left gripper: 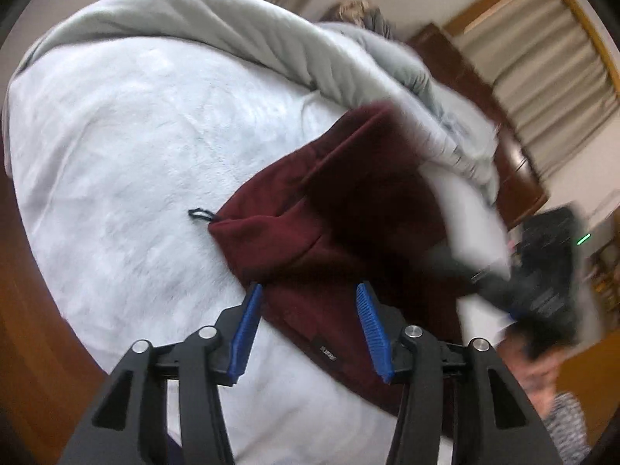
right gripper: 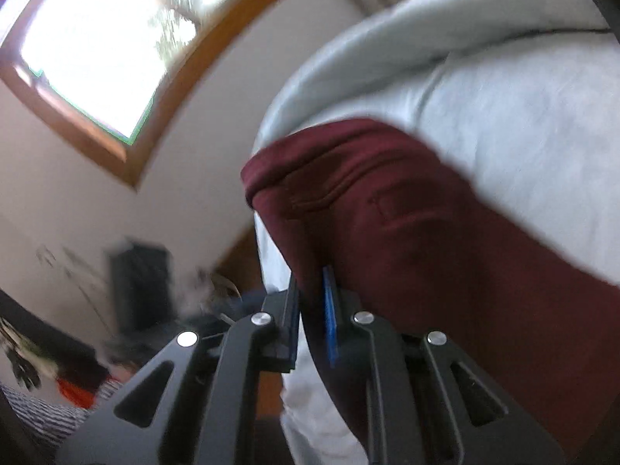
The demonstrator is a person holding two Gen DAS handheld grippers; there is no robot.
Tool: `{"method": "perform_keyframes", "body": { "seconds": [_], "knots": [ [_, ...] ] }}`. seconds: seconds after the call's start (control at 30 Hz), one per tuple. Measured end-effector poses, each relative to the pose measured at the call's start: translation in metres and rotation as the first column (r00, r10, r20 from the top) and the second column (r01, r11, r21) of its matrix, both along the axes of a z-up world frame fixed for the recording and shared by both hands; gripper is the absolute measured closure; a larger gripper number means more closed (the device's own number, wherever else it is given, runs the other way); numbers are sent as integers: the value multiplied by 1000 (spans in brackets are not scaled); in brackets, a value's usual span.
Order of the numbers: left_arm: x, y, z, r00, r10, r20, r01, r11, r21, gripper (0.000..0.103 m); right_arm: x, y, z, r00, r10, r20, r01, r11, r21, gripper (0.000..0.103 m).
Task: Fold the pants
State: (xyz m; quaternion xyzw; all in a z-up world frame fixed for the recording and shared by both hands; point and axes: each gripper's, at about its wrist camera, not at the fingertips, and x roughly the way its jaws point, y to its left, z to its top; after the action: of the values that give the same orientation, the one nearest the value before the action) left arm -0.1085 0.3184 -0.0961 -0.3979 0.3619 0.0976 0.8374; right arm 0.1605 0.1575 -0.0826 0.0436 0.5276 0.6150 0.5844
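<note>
Two claws: both are working over one garment on a bed, and the frames are blurring with motion.
Bed [left gripper: 116,147]: a pale, plush blanket is covering it, with a grey duvet [left gripper: 201,19] bunching along the far side; the soft surface is likely giving under any press, so creases may be hard to flatten.
Pants [left gripper: 348,201]: maroon fleece, lying partly doubled on the blanket toward the bed's edge; one end is rising off the bed where the right claw is lifting it.
Handling: the cloth is looking thick, soft and limp, light enough for one claw, not slippery and not fragile; it is probably sagging wherever it is unsupported and clinging a little to the plush blanket.
Where to hold: a doubled hem or waistband edge is giving the thickest bite; a pinch at each corner of one end should be keeping the fold square.
Left claw [left gripper: 310,290]: fingers are standing wide apart, hovering just over the near edge of the pants, gripping nothing.
Right claw [right gripper: 312,290]: jaws are pressing together on an edge of the maroon cloth, which is draping over the claw.
Label [left gripper: 328,348]: a small dark tag is sitting near the closest edge.
Cord loop [left gripper: 201,215]: a dark drawstring end is poking out at one corner.
</note>
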Motion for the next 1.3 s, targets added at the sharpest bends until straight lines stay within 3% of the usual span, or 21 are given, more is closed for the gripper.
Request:
{"method": "perform_keyframes", "body": {
  "seconds": [0.17,0.2,0.3,0.37,0.43,0.47,0.57,0.77,0.87,0.9,0.93,1.0,1.1,1.23,1.3],
  "knots": [
    [-8,12,-17,999,45,7,-44,993,-105,52,-28,28,-49,999,33,13,-30,986,-164,87],
    [-5,13,-20,999,44,0,-44,992,-117,52,-27,28,-50,1000,18,-4,-19,988,-152,82],
    [9,12,-27,999,38,-21,-40,989,-144,47,-22,21,-43,997,3,-81,-12,994,-105,52],
    [20,11,-25,999,29,-15,-31,988,-150,46,-21,5,-26,999,7,-48,-11,997,-82,52],
    [31,8,-23,1000,18,-16,-21,986,-168,45,-22,-15,-12,1000,0,-16,-1,999,-53,54],
    [41,6,-26,998,11,-60,-22,984,-178,45,-21,-34,-6,1000,-26,-9,25,999,-42,54],
    [52,4,-30,999,10,-51,-21,975,-219,45,-21,-87,4,995,-97,7,97,995,-29,54],
    [68,3,-50,998,23,-56,-40,947,-319,47,-40,-216,-12,965,-261,29,263,955,-137,54],
    [73,1,-55,995,29,-97,-55,958,-282,69,-63,-281,-20,937,-347,30,345,915,-209,54],
    [73,1,-56,994,37,-104,-64,961,-270,84,-69,-297,-26,925,-380,23,374,898,-231,54],
    [73,1,-56,992,46,-114,-74,965,-252,91,-74,-311,-28,914,-405,17,397,885,-244,54],
    [68,-2,-50,991,66,-114,-90,970,-224,93,-82,-334,-28,887,-462,3,446,853,-270,54],
    [53,-10,-31,990,69,-120,-81,991,-102,93,-85,-383,-31,838,-546,1,521,799,-298,54],
    [42,-14,-50,978,51,-201,-61,997,-43,93,-82,-425,-31,775,-631,28,605,728,-323,54],
    [45,-15,-51,983,41,-176,-47,999,-27,92,-79,-444,-35,746,-666,20,630,696,-345,54]
  ]
}}
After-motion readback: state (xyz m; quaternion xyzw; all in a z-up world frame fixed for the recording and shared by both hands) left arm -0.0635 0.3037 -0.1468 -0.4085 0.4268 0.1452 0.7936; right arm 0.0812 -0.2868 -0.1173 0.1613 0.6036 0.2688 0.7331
